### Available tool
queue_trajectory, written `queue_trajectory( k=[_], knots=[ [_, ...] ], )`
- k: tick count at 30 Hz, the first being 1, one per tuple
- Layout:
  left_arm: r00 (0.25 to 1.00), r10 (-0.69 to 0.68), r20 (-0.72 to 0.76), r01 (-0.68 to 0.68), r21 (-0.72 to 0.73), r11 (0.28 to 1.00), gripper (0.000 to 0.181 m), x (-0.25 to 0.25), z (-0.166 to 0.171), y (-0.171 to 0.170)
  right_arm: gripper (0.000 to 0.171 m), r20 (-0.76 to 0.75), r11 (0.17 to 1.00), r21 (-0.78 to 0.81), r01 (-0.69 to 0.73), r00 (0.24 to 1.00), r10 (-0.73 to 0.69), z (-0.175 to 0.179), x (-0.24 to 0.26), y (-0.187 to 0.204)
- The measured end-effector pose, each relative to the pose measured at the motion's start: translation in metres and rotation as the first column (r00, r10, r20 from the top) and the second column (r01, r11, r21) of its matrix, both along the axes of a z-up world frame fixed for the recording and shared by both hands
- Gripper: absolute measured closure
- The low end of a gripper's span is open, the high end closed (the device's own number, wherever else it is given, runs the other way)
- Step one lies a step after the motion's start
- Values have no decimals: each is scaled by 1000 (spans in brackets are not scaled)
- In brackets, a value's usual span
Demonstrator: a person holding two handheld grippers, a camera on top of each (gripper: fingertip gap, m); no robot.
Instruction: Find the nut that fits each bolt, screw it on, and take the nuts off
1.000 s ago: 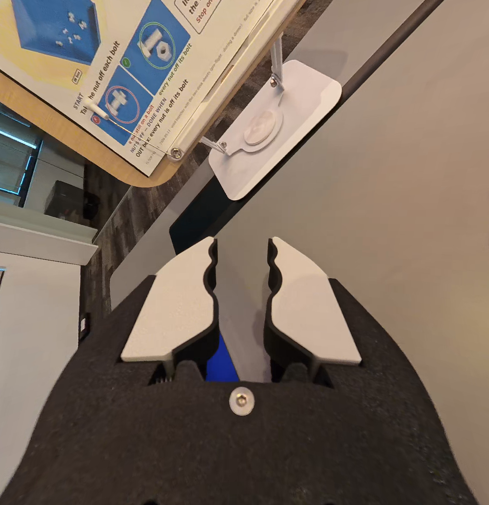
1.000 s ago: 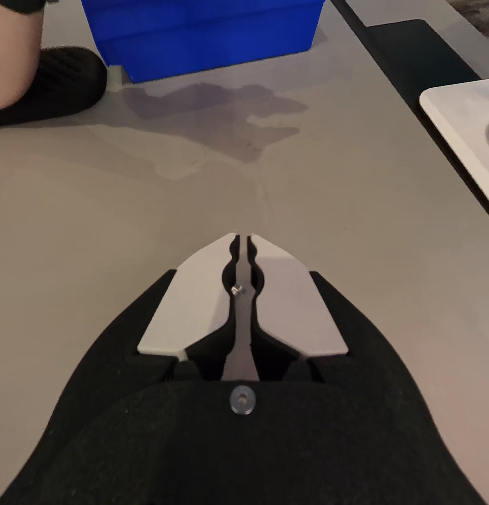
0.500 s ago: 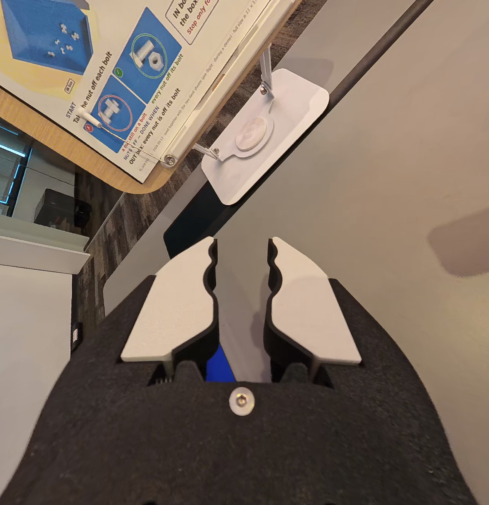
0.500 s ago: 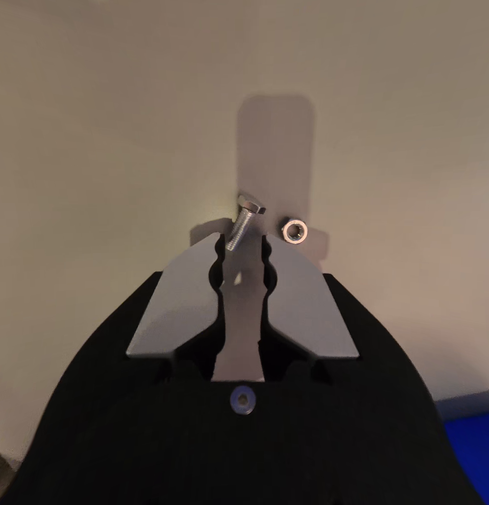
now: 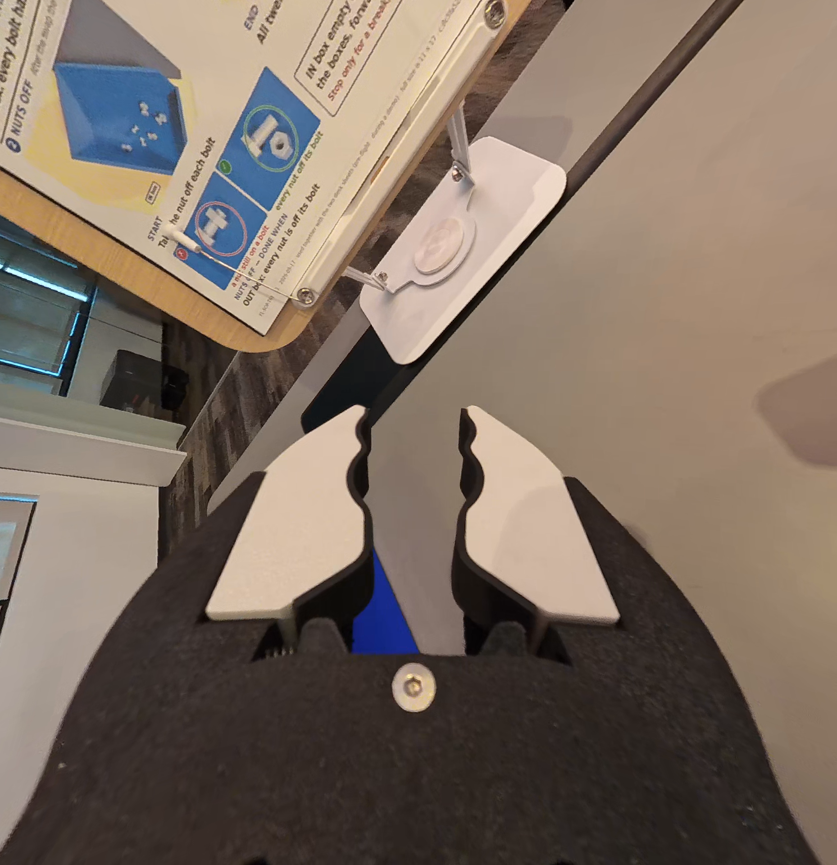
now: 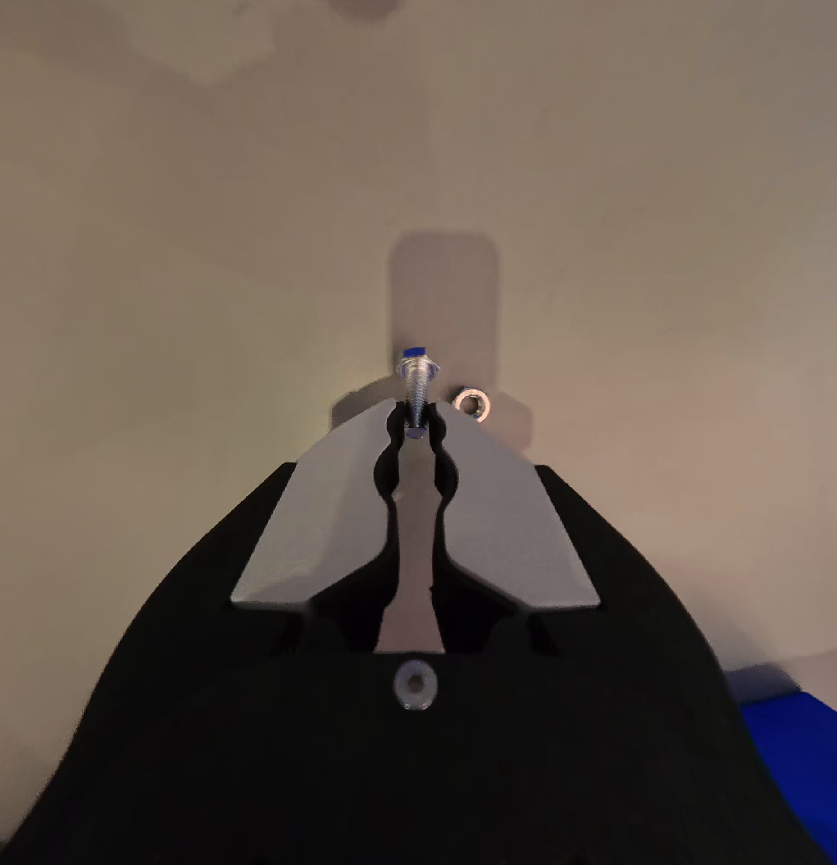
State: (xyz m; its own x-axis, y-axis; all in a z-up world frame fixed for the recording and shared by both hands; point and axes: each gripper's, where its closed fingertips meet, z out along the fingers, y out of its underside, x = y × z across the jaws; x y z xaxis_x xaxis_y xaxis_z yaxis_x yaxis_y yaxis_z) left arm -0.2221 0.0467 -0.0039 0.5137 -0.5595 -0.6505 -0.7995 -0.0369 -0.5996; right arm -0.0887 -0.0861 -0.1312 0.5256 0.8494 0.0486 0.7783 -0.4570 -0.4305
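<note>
Bolt [image 6: 416, 393] in right claw [image 6: 416, 407], nut [image 6: 473, 403] beside.

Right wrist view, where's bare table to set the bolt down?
Bare table lies left of the bolt and beyond it. Right of the bolt is crowded: the nut lies close beside the right gripper. A blue box borders the near right corner.

I am holding my left black foam-bodied gripper with white fingers [image 5: 414, 414] tilted, its fingers [image 5: 309, 510] spread well apart around nothing. I am pointing my right matching black-and-white gripper [image 6: 415, 406] steeply downward, its fingers [image 6: 510, 510] pinching a thin metal shank at the tips.
</note>
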Motion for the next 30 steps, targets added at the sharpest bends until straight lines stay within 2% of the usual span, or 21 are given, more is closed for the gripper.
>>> queue_trajectory(
  k=[3, 5, 7, 9, 11, 14, 15, 17, 21, 24, 27, 30],
  knots=[
    [997, -71, 13, 71, -47, 996, 145, 13, -7, -10, 162, -44, 999, 44, -20, 999, 22, 16, -1, 1],
    [983, -173, 67, 181, -132, 975, 145, 31, -16, -25, 162, -87, 997, 71, -30, 996, 36, 28, -3, 1],
    [944, -298, 138, 323, -215, 922, 145, 50, -22, -46, 162, -155, 994, 99, -43, 986, 58, 44, -6, 0],
    [880, -427, 207, 470, -261, 843, 143, 68, -24, -71, 162, -230, 989, 135, -61, 969, 91, 64, -9, -3],
    [786, -550, 283, 616, -282, 736, 141, 83, -21, -101, 162, -285, 983, 172, -69, 951, 117, 82, -10, -6],
    [633, -676, 378, 772, -236, 590, 139, 97, -7, -140, 162, -353, 976, 201, -88, 923, 155, 102, -12, -13],
    [601, -697, 392, 797, -217, 564, 140, 100, -3, -148, 162, -373, 973, 208, -96, 912, 169, 107, -14, -15],
    [579, -721, 380, 812, -189, 552, 140, 102, -1, -154, 162, -404, 971, 216, -105, 895, 187, 115, -17, -19],
    [596, -739, 314, 802, -175, 572, 140, 106, -10, -154, 162, -431, 966, 224, -126, 877, 215, 124, -22, -25],
    [584, -741, 331, 809, -171, 562, 141, 109, -10, -157, 162, -436, 963, 232, -139, 870, 231, 127, -25, -28],
    [592, -747, 304, 804, -154, 574, 145, 109, -10, -155, 162, -438, 961, 238, -144, 867, 238, 130, -27, -30],
    [574, -755, 317, 817, -153, 557, 154, 110, -9, -159, 162, -432, 961, 236, -141, 871, 234, 129, -26, -30]
  ],
)
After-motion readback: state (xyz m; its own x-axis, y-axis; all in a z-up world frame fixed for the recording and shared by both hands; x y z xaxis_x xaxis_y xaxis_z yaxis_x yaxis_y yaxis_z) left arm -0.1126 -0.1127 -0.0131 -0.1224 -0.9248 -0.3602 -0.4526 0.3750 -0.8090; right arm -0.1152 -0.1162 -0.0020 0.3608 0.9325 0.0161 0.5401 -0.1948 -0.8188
